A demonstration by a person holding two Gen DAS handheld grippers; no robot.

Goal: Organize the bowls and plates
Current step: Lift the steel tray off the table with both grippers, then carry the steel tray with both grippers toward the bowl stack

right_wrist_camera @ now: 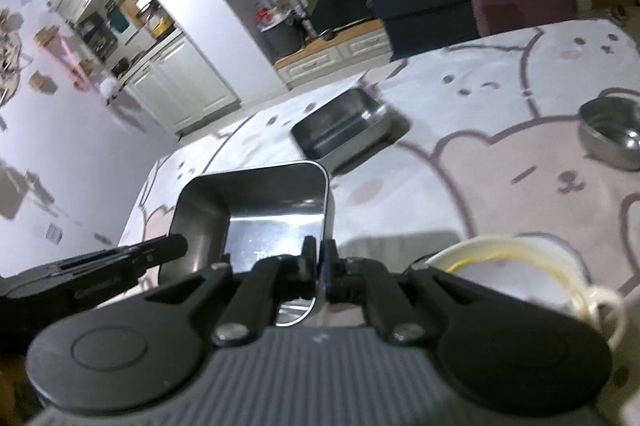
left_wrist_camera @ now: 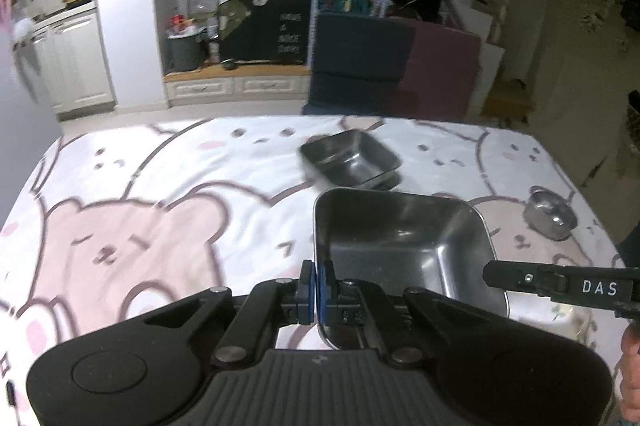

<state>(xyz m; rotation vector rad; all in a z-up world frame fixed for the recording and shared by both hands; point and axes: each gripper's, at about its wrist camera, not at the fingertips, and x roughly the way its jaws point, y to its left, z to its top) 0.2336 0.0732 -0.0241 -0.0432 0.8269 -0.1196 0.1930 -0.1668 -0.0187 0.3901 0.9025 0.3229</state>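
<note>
Square stainless-steel tray [left_wrist_camera: 404,246], held above the bear-print tabletop [left_wrist_camera: 140,186], is pinched at its near-left rim by the left fingers [left_wrist_camera: 317,280]; a second steel tray [left_wrist_camera: 350,160] lies straight beyond. From the right wrist, the right fingers [right_wrist_camera: 319,258] pinch the same tray's near-right wall, both grippers angled downward.

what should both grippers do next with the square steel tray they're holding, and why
Probably carry the near square tray forward and lower it into the far square tray, since both look alike and would likely nest. The left gripper and right gripper are each shut on a rim, one on either side, and nothing lies between the trays.
</note>
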